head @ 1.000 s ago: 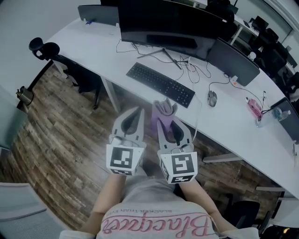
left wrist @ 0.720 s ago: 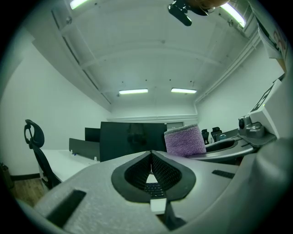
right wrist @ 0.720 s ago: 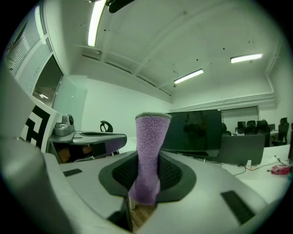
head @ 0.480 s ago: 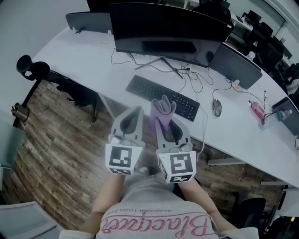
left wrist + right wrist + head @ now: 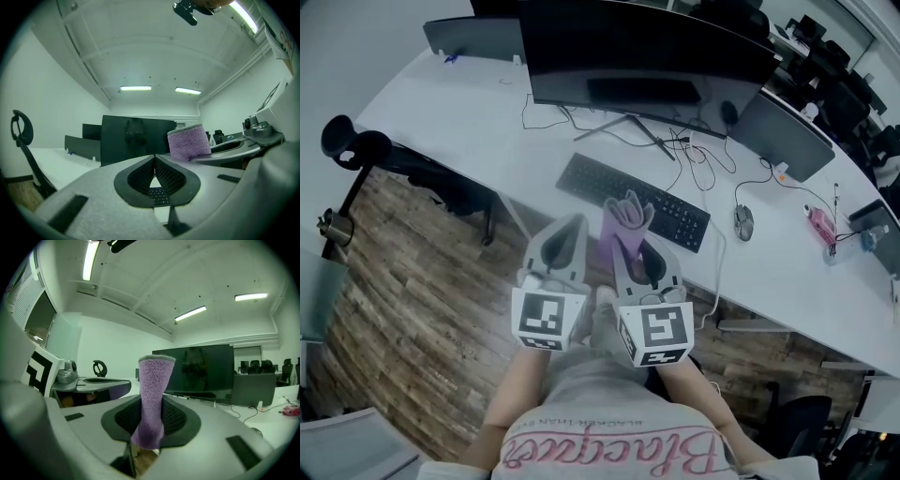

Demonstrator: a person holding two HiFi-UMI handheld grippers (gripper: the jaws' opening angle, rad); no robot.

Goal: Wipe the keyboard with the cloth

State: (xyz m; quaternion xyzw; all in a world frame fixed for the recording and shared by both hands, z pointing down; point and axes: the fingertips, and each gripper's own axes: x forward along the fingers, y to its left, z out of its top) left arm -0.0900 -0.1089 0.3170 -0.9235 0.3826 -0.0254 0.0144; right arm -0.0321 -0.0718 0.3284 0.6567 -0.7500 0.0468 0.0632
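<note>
Right gripper view: the right gripper's [image 5: 151, 423] jaws are clamped on a purple cloth [image 5: 153, 390]. The cloth stands upright past the jaw tips, and its lower end hangs a little below them. Left gripper view: the left gripper's [image 5: 154, 160] jaws are together at the tips with nothing between them. Through the gap under the tips a bit of the keyboard [image 5: 157, 195] shows, and the cloth rises just to that gripper's right.

From the head view, both grippers are held side by side close to the person's body, over the wood floor [image 5: 412, 281] and short of the desk's [image 5: 459, 103] near edge, pointing toward it. The cloth is in the air, apart from the keyboard, though from above its top lines up with the keyboard's near edge.

The black keyboard lies at a slant on the white desk, near the front edge. Behind it stands a wide dark monitor [image 5: 647, 52] on a splayed stand, with loose cables [image 5: 698, 155] trailing beside it. A mouse [image 5: 743, 222] sits to the keyboard's right, and a second screen [image 5: 783, 131] stands farther right. A black chair [image 5: 361, 150] is at the desk's left end.
</note>
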